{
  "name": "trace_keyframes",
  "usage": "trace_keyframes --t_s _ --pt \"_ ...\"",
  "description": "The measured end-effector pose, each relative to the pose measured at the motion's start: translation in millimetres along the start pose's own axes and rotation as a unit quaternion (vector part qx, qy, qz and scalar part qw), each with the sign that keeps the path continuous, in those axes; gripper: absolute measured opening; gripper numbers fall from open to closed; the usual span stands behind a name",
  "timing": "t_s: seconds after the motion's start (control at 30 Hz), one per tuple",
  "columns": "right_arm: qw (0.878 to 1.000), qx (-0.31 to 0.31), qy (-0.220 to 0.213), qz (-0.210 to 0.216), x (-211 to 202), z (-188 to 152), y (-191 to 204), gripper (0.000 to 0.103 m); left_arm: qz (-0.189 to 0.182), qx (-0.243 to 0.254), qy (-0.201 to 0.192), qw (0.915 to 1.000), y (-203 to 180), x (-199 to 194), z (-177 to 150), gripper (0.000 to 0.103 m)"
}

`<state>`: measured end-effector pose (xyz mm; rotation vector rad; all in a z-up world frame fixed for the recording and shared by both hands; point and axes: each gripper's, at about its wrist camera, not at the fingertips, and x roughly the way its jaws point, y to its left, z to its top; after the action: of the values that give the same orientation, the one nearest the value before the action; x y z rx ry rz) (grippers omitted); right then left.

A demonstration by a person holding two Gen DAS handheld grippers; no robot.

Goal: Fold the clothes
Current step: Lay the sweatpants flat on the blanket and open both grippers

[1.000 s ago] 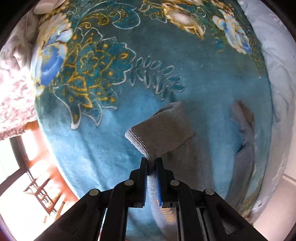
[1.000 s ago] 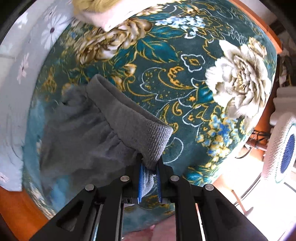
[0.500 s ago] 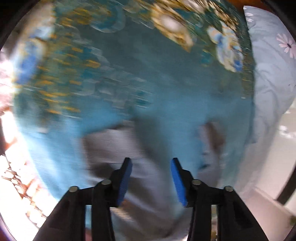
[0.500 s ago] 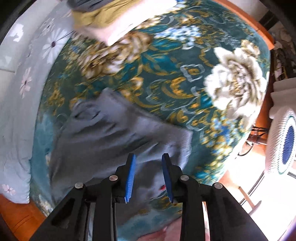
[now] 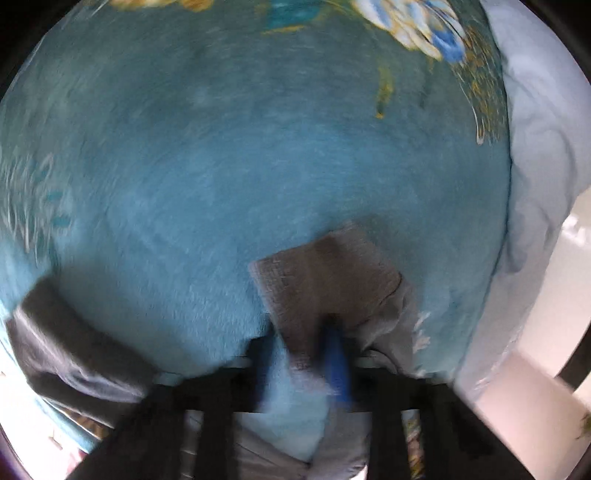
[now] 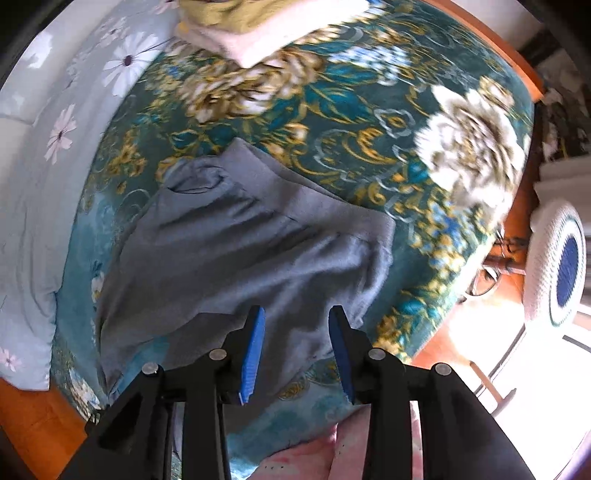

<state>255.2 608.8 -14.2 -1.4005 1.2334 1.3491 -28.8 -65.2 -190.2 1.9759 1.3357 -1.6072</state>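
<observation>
The grey clothing lies spread on the bed, on top of the teal flowered blanket, so it is flat and easy to fold. The right hand-held gripper hangs over the clothing with its blue pads apart and nothing between them; its jaws have just been opening, so it has let go. The left hand-held gripper is clenched on a ribbed grey cuff of the clothing; its jaws have just been closing. It probably grabs this end so it can pull it over. A pile of folded clothes sits at the far side of the bed.
</observation>
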Motion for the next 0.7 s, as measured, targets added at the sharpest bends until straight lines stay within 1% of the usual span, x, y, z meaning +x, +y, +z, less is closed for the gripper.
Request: trace_keyframes --t_s 0.07,0.1,0.13,0.17,0.23,0.27,0.33,0.37,0.4,0.43,0.47,0.53,0.6,0.67,0.7 --pt "1.000 0.013 0.004 -0.007 1.4 -3.5 -3.8 0.037 0.012 0.054 -0.015 0.9983 -21.4 -9.5 0.9 0.010" --pt "1.000 0.015 0.005 -0.009 2.0 -4.7 -3.0 0.037 0.004 0.091 -0.027 0.9955 -36.0 -19.8 0.7 0.010" --pt "1.000 0.016 0.006 -0.010 2.5 -5.8 -1.8 0.037 -0.022 0.125 -0.040 0.9911 -50.9 -33.7 1.8 0.010" --pt "1.000 0.014 0.007 -0.010 2.6 -6.5 0.4 0.037 -0.054 0.147 -0.051 0.9863 -61.1 -47.4 3.5 0.010" --pt "1.000 0.005 0.007 -0.009 3.2 -8.3 6.6 0.037 -0.122 0.171 -0.077 0.9746 -68.7 -82.5 3.3 0.008" --pt "1.000 -0.001 0.006 -0.009 3.6 -9.3 10.1 0.037 -0.136 0.174 -0.085 0.9716 -67.7 -93.0 6.6 0.008" --pt "1.000 -0.013 0.008 -0.008 5.3 -11.4 16.6 0.037 -0.110 0.164 -0.092 0.9760 -57.4 -93.8 21.1 0.008" --pt "1.000 -0.016 0.009 -0.008 6.4 -12.4 18.4 0.037 -0.090 0.151 -0.086 0.9806 -49.8 -87.9 28.3 0.008" --pt "1.000 -0.020 0.011 -0.007 8.1 -13.5 19.7 0.037 -0.062 0.127 -0.067 0.9877 -38.7 -73.5 35.3 0.008" --pt "1.000 -0.022 0.013 -0.008 9.8 -14.4 20.3 0.037 -0.034 0.103 -0.049 0.9929 -27.6 -59.1 42.3 0.008" --pt "1.000 -0.023 0.014 -0.008 10.6 -14.9 20.4 0.037 -0.015 0.081 -0.035 0.9960 -18.4 -48.6 47.3 0.008" --pt "1.000 -0.021 0.012 -0.005 8.7 -14.4 18.7 0.037 -0.004 0.047 -0.023 0.9986 -5.5 -41.1 50.2 0.011" --pt "1.000 -0.017 0.008 0.000 5.4 -13.3 16.3 0.037 -0.019 0.033 -0.025 0.9990 0.9 -49.0 46.6 0.015" --pt "1.000 -0.012 0.001 0.005 1.8 -9.9 13.6 0.037 -0.031 0.025 -0.027 0.9988 4.8 -59.9 44.1 0.026" --pt "1.000 -0.008 -0.001 0.010 1.1 -8.4 12.3 0.037 -0.040 0.024 -0.032 0.9984 8.7 -70.0 42.4 0.027"
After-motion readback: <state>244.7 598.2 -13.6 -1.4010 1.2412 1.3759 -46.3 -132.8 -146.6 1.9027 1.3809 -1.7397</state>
